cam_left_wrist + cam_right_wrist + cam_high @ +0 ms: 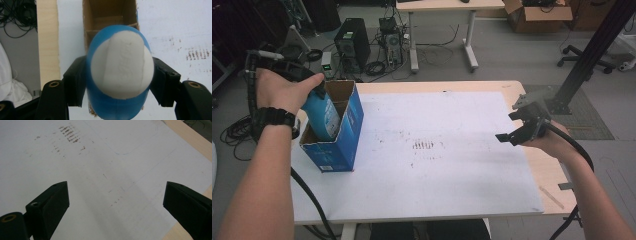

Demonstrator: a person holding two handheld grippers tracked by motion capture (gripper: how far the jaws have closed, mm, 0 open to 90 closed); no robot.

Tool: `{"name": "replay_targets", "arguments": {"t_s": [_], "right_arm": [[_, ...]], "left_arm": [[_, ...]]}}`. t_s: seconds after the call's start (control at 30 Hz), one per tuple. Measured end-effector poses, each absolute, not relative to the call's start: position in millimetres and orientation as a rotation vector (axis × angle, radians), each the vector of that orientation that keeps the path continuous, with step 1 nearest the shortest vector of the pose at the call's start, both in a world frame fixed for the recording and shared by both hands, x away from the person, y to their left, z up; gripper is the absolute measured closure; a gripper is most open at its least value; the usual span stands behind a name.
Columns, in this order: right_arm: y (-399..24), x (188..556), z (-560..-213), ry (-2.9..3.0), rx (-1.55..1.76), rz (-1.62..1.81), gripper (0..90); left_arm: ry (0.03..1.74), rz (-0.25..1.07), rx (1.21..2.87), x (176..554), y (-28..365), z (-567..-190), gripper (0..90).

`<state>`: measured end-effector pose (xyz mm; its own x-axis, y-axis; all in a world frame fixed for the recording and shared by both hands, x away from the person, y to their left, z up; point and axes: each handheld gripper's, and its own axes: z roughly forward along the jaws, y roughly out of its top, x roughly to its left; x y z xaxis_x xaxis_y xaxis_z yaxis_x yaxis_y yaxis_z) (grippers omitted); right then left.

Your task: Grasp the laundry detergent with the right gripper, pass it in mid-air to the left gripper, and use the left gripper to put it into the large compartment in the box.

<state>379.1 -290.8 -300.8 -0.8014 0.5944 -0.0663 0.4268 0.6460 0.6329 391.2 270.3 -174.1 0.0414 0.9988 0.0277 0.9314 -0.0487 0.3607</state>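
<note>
The left hand-held gripper (117, 85) clamps the blue-and-white plastic bottle (323, 114), long axis tilted, directly above the open blue cardboard box (343, 137); the right hand-held gripper (117, 200) stands open, well apart

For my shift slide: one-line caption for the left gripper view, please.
Left gripper shut on a blue bottle with a white cap, above the open cardboard box.

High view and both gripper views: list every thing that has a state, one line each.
Blue bottle: tilted, lower end inside the box, clamped by the left tongs.
Blue cardboard box: upright, top open.
Left tongs: shut on the bottle.
Right tongs: open, holding nothing, above the white sheet.
</note>
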Motion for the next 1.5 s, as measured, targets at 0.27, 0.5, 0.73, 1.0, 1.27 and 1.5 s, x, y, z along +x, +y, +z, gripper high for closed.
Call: {"name": "replay_targets", "arguments": {"t_s": [0.27,0.5,0.73,1.0,1.27,1.5], "right_arm": [[-291.7,378.9,-305.6,2.606,0.834,0.896,6.4],[-290.5,379.1,-310.1,2.613,0.836,0.896,6.2],[-290.3,378.7,-311.3,2.613,0.839,0.9,6.2],[-288.8,378.5,-312.4,2.62,0.835,0.894,6.2],[-288.3,378.1,-313.4,2.619,0.838,0.895,6.2],[-289.9,377.4,-313.8,2.62,0.839,0.894,6.2]], "left_arm": [[2.003,0.366,2.073,394.4,271.8,-199.9,38.0],[2.017,0.356,2.087,397.0,271.2,-216.7,38.0],[2.037,0.345,2.089,398.2,270.0,-234.1,38.0],[2.047,0.33,2.094,399.6,269.9,-250.3,38.0],[2.056,0.334,2.113,400.7,267.9,-260.0,38.0],[2.051,0.337,2.134,401.0,266.8,-266.0,37.9]]}}
